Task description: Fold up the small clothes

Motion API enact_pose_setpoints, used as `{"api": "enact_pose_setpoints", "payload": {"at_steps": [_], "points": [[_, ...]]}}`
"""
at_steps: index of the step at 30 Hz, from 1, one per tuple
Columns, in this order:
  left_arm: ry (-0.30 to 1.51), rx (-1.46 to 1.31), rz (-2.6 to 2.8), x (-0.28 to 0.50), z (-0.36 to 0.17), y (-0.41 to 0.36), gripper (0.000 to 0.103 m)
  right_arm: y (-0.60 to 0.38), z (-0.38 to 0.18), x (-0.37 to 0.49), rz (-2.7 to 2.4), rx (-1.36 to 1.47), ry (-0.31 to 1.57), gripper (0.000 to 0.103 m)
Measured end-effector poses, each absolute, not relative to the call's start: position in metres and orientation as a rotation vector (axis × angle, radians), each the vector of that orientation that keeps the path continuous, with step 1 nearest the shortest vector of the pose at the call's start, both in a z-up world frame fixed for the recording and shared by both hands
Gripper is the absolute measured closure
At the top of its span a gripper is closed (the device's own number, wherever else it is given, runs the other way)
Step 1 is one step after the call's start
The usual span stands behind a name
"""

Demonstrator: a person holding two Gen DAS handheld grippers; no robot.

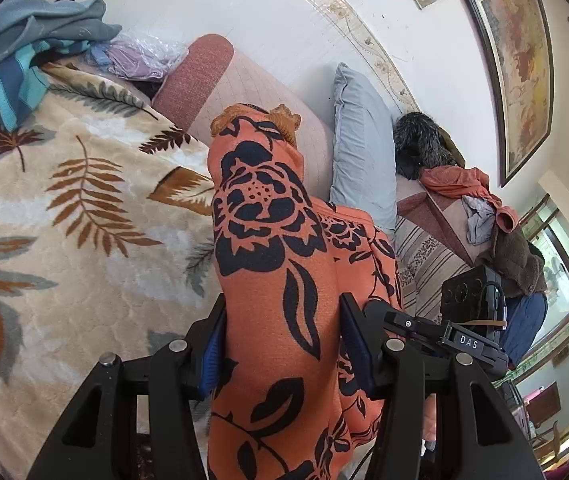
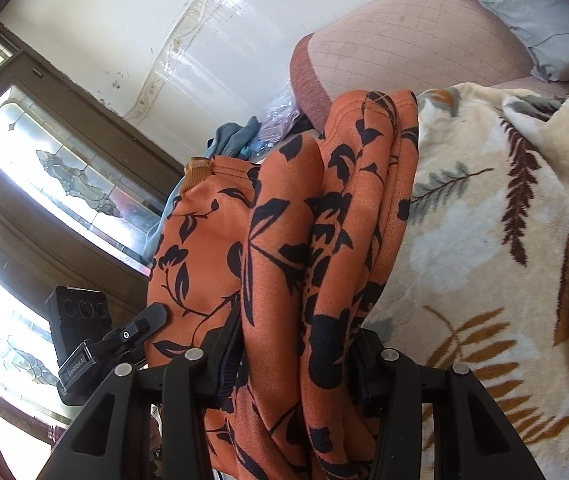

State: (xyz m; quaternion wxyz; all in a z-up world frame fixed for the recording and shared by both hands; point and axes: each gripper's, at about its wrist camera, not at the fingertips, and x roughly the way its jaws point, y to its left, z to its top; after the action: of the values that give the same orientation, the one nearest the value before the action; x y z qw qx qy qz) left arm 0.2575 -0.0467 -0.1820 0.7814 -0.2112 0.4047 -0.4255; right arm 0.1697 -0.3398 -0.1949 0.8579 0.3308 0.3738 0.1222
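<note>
Right wrist: tongs [image 2: 292,364] behind garment [image 2: 284,240]

Each fisheye camera is sitting just behind its own claw, looking forward and slightly downward along the fingers at very close range. The left claw [image 1: 284,344] is pointing toward the sofa back, with the painting [image 1: 520,64] at two o'clock. The right claw [image 2: 296,354] is facing the window [image 2: 64,176] at nine o'clock. Both views are sharing the orange floral garment [image 1: 268,240], the leaf-print blanket [image 1: 64,200] and the pink cushion [image 2: 404,40].
</note>
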Motion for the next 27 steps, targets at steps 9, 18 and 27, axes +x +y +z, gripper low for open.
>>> {"api": "enact_pose_setpoints", "payload": {"at_steps": [9, 18, 27], "points": [[0.874, -0.458, -0.877, 0.249, -0.186, -0.020, 0.049, -0.313, -0.196, 0.173, 0.314, 0.697, 0.812, 0.056], [0.922, -0.428, -0.839, 0.247, -0.200, -0.019, 0.049, -0.305, -0.208, 0.174, 0.313, 0.702, 0.860, 0.056], [1.027, -0.409, -0.767, 0.255, -0.232, -0.022, 0.049, -0.303, -0.240, 0.185, 0.288, 0.707, 0.938, 0.056]]}}
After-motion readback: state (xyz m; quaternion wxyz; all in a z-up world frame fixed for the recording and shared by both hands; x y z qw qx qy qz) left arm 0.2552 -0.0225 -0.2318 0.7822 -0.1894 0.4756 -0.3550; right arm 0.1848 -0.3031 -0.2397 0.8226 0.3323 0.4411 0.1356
